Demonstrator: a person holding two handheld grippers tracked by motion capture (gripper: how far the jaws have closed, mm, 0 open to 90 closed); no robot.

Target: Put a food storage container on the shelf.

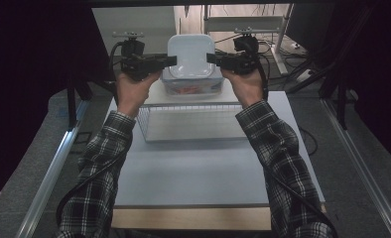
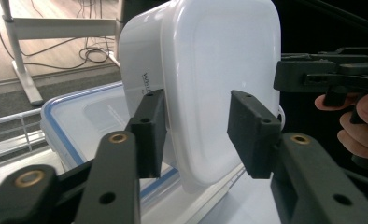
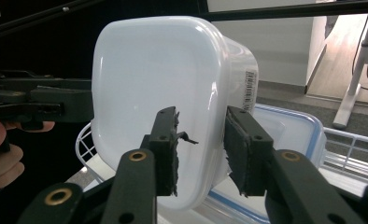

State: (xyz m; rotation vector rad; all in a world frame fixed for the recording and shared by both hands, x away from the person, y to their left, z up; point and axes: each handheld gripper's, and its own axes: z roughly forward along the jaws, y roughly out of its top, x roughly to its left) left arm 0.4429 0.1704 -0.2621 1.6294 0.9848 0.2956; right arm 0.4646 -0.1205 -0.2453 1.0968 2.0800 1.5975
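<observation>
The white plastic tub [image 1: 191, 55], seemingly resting on the lidded box [image 1: 191, 85] at twelve o'clock on the bench [image 1: 193, 168], was judged light, stiff and slippery, best taken by its rim, which the left tongs [image 1: 169, 60] and right tongs [image 1: 212, 58] straddled, part-open and apparently not gripping.

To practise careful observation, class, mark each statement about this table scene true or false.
1. The white container rests on a box with a blue-edged lid. True.
2. Both grippers are at the same side of the white container. False: the left gripper is at one side and the right gripper at the other.
3. A wire basket stands on the table. True.
4. The person's sleeves are plain red. False: the sleeves are checked.
5. The left gripper's jaws are shut with nothing between them. False: they stand open, with the container's edge between them.
</observation>
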